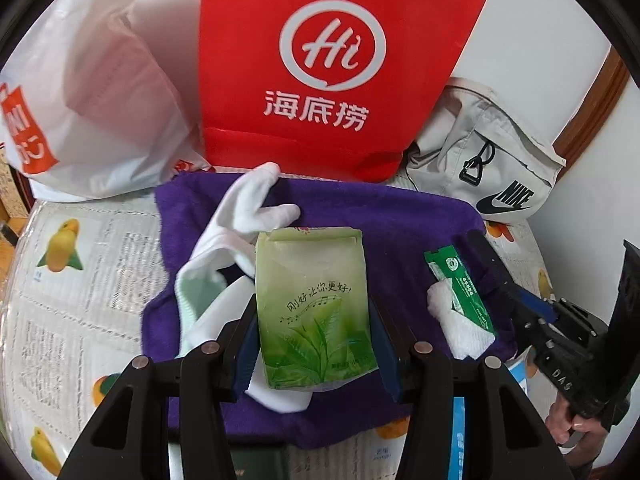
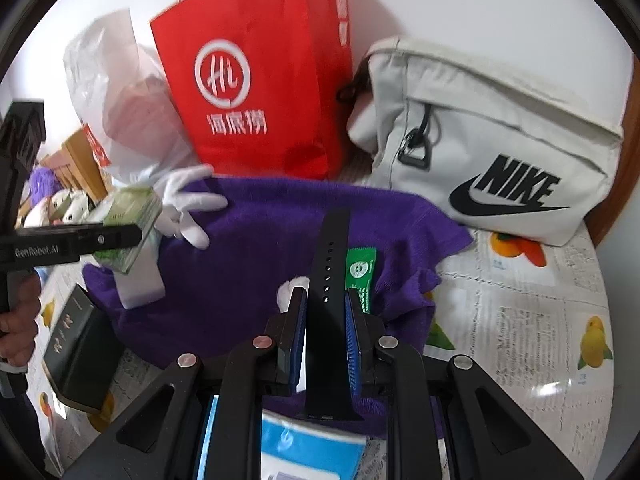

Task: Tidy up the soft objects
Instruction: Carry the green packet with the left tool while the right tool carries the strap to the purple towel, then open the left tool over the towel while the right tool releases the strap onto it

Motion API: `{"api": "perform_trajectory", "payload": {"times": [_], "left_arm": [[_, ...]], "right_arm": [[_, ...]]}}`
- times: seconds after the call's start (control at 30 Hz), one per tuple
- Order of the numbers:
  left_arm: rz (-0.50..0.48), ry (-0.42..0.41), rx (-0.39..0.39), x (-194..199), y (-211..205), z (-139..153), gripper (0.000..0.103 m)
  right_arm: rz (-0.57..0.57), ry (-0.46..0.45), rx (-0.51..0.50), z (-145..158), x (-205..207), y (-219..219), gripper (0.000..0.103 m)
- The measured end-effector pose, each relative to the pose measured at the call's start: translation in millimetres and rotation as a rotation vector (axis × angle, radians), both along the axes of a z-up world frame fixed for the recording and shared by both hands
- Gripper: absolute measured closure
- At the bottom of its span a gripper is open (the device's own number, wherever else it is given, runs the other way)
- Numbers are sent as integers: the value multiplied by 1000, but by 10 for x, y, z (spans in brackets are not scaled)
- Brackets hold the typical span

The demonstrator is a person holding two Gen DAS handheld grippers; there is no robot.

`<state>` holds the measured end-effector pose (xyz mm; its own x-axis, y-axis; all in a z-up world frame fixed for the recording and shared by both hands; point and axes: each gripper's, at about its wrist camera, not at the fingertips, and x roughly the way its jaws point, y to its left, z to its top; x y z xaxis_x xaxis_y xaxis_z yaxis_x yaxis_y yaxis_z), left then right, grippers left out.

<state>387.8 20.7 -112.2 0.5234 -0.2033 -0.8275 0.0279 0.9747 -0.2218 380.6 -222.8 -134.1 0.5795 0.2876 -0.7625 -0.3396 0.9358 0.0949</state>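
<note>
My left gripper (image 1: 314,344) is shut on a green tissue pack (image 1: 314,304) and holds it above a purple towel (image 1: 384,220); the pack also shows in the right wrist view (image 2: 128,216). White gloves (image 1: 244,208) and a white sock (image 1: 192,300) lie on the towel under it. My right gripper (image 2: 326,308) is shut on a black watch strap (image 2: 330,280) and holds it upright over the towel (image 2: 260,248). A green wet-wipe sachet (image 1: 460,284) lies on a white tissue (image 1: 456,320) at the towel's right side; the sachet also shows just behind the strap (image 2: 360,268).
A red paper bag (image 1: 328,64) stands behind the towel, a white plastic bag (image 1: 92,92) to its left, a cream Nike pouch (image 2: 492,148) to its right. A dark green booklet (image 2: 76,344) and a blue-white packet (image 2: 308,452) lie at the table's near edge. The tablecloth (image 2: 528,328) has fruit prints.
</note>
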Motion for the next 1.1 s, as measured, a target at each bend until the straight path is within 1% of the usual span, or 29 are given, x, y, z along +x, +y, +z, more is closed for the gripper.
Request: {"api": "perform_trajectory", "payload": {"times": [0.1, 0.17, 0.27, 0.6, 0.7, 0.77, 0.8, 0.83, 0.9, 1.1], "left_arm": [[-14, 16, 36, 72, -64, -75, 55], [-13, 28, 46, 114, -69, -125, 55], [-6, 40, 43, 158, -57, -175, 53], [-14, 53, 33, 206, -71, -238, 53], [-18, 54, 39, 205, -81, -239, 53], [-18, 58, 40, 198, -89, -234, 49], [-17, 57, 33, 190, -87, -226, 46], [-18, 58, 26, 180, -82, -217, 42], [-22, 60, 6, 152, -83, -192, 41], [-15, 36, 11, -39, -56, -15, 41]], "right_arm": [[19, 11, -13, -72, 42, 31, 85], [23, 16, -16, -102, 68, 36, 85], [24, 34, -16, -158, 116, 29, 85], [35, 85, -30, -302, 216, 65, 85], [39, 84, -39, -306, 223, 83, 84], [44, 71, -51, -287, 204, 87, 83], [44, 64, -51, -274, 189, 88, 79], [43, 59, -50, -257, 169, 84, 69], [35, 38, -40, -203, 110, 71, 57], [9, 7, -23, -5, -117, -11, 57]]}}
